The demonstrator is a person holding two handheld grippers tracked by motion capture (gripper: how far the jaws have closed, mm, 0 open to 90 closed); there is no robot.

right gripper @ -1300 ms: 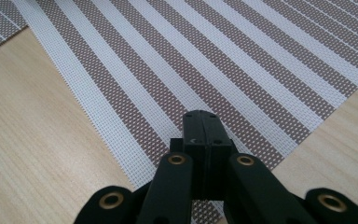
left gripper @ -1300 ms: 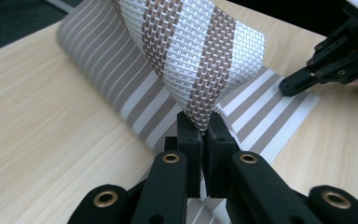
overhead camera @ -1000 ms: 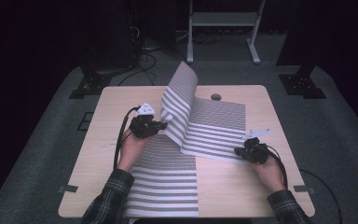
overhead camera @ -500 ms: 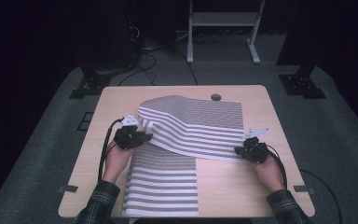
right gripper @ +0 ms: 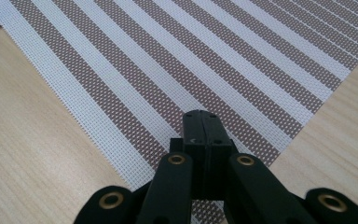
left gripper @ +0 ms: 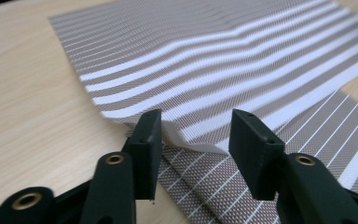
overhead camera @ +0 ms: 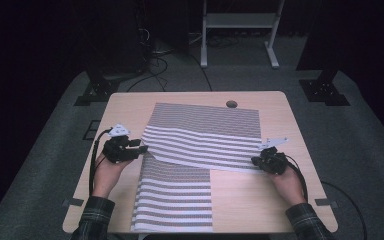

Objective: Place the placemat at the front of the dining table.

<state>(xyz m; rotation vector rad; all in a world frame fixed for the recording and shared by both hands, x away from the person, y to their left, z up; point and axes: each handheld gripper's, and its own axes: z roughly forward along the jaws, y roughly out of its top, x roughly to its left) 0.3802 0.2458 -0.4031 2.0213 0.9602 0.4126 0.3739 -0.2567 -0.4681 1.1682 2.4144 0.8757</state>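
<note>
The near edge of the striped mat [overhead camera: 180,170] is cut off by the table [overhead camera: 125,107] edge at the bottom of the high view, so its full length cannot be told. The mat lies on the table, with one part folded over and lying flat across the rest.

In the high view the left gripper [overhead camera: 139,149] sits just beside the folded corner, but the jaws are too small there to judge. The left gripper view shows them clearly: the left gripper [left gripper: 193,135] has just been opening, its jaws stand apart, and the white corner of the mat lies between them, touched by neither pad.

The right gripper [overhead camera: 256,161] rests at the mat's right edge. In its own view the right gripper [right gripper: 204,126] is closed tight on the mat's corner, and the pinched part is hidden behind the jaws.
</note>
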